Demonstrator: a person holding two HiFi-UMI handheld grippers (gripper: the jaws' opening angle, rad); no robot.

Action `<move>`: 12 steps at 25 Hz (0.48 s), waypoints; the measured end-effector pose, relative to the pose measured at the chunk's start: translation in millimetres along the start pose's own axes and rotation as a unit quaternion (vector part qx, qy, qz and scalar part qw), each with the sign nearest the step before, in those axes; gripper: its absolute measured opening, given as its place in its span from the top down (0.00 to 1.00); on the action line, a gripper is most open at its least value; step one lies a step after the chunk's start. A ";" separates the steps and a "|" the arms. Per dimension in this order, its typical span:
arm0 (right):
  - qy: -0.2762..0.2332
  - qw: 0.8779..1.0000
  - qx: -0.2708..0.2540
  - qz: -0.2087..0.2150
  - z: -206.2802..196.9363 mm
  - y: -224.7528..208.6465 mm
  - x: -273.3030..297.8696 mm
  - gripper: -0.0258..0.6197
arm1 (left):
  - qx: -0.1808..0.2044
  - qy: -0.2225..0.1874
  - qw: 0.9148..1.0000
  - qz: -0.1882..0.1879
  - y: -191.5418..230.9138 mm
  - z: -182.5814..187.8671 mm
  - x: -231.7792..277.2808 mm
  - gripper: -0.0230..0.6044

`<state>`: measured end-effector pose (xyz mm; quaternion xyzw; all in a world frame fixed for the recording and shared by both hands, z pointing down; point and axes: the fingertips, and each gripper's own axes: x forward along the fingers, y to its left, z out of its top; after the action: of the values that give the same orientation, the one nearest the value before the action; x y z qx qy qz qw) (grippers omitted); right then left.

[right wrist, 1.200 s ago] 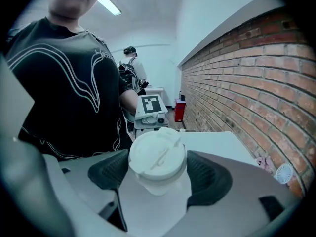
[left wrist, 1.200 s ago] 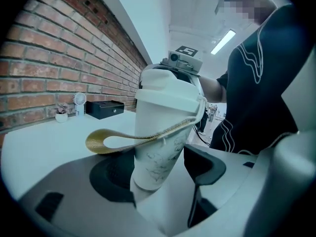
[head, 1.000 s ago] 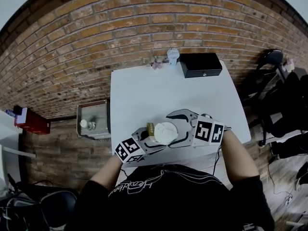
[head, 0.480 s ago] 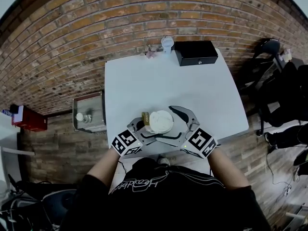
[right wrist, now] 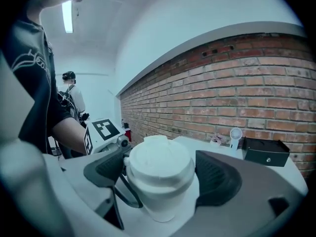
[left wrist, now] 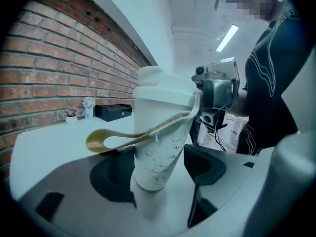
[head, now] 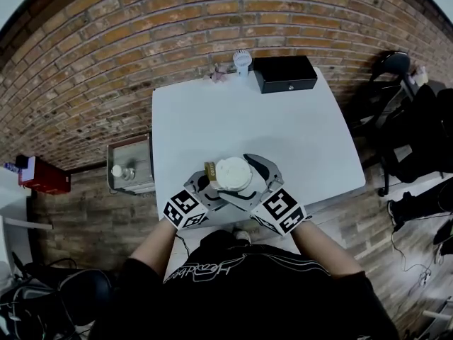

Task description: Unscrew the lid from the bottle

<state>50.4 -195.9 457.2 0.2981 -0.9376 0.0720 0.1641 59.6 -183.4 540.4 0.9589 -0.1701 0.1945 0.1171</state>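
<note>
While my left fingers [left wrist: 205, 164] clamp the bottle [left wrist: 160, 152], my right fingers [right wrist: 217, 177], just closing, stand apart around the lid [right wrist: 158, 164]; I judge an off-centre bite could slip and tilt the bottle.

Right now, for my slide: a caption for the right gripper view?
Right claw, open but just narrowed, straddling the white bottle lid.

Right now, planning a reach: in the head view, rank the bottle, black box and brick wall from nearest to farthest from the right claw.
1. Bottle, inside the right claw; its jaws have just been closing.
2. Black box, at the table's far edge.
3. Brick wall, behind the table.
</note>
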 end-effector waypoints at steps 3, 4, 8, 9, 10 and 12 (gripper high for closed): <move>0.000 1.000 -0.001 -0.001 -0.1 -2.0 -0.2 0.29 | -0.001 -0.001 1.000 0.006 -0.1 0.4 1.1 0.44; 0.000 1.000 -0.001 0.001 -0.1 -2.6 -0.7 0.30 | -0.001 -0.001 1.000 0.007 -0.2 0.5 1.2 0.44; 0.020 0.999 -0.009 0.026 -3.2 -0.3 -2.3 0.31 | -0.002 -0.002 1.000 0.011 -0.7 0.0 0.2 0.44; 0.022 0.999 -0.013 0.035 -2.9 -0.3 -2.4 0.31 | -0.002 -0.001 1.000 0.012 -0.9 0.3 0.4 0.44; 0.023 0.999 -0.019 0.045 -2.5 -0.7 -2.4 0.31 | -0.001 0.000 1.000 0.014 -1.0 0.7 0.9 0.44; 0.030 0.996 -0.033 0.072 -2.6 -0.8 -2.0 0.31 | 0.002 0.001 1.000 0.016 -0.4 0.8 1.6 0.44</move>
<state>53.1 -194.9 459.0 0.2223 -0.9530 0.0616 0.1962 61.4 -183.8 540.3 0.9560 -0.1853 0.1977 0.1125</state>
